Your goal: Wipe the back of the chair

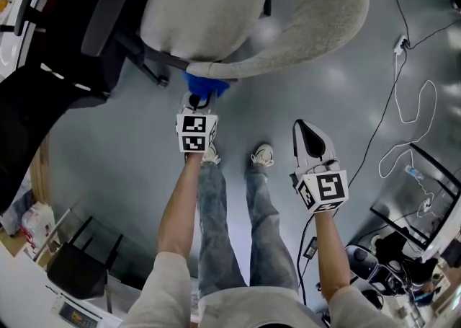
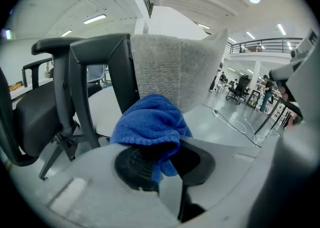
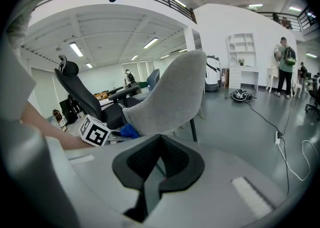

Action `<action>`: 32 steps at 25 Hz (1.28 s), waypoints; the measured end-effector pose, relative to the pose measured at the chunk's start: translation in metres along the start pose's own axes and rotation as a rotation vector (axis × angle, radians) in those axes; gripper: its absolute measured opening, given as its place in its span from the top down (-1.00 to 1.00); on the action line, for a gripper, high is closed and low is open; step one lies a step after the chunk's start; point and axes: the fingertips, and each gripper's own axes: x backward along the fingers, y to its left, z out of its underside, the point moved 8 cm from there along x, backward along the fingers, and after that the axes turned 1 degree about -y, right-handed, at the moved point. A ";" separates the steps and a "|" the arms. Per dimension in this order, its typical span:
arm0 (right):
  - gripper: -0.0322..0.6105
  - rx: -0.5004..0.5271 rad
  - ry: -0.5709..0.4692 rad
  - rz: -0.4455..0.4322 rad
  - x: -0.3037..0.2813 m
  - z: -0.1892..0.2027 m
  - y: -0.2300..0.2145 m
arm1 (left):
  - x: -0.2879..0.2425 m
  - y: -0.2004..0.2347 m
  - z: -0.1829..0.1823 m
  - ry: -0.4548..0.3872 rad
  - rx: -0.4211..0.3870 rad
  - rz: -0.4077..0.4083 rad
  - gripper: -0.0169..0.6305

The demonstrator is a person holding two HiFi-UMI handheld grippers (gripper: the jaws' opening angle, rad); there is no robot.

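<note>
— Where's the cloth?

— The left gripper [image 1: 200, 97] is clamped on a bunched blue terry cloth [image 1: 207, 87], which bulges out ahead of the jaws in the left gripper view [image 2: 150, 124].

— And the chair?

— It's the grey upholstered shell chair [image 1: 302, 31], standing on the grey floor [image 1: 130, 146] straight ahead of the person. Its back [image 2: 175, 66] rises upright directly in front of the cloth. From above, the cloth sits at the near lower edge of the shell. I can't tell whether it is touching or just short of it.

— Which way does the back run from there?

— Its rim curves away to the right and forward from the cloth. In my judgement the stroke would travel rightward along that rim, or up the panel.

— What about the right gripper [image 1: 311, 139]?

— Its jaws are together with nothing between them [image 3: 159, 162]. It hangs over bare floor, well apart from the chair and on its right side. The left gripper is clearly the nearer one.

— Is anything in the way?

— A black office chair [image 1: 79, 38] stands just left of the shell. Its armrest [image 2: 95, 46] is close beside the back, so a leftward swing looks cramped.
</note>
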 end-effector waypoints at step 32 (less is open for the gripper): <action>0.89 -0.015 0.015 -0.007 0.007 0.013 -0.001 | 0.053 -0.046 -0.086 -0.289 -0.030 -0.014 0.75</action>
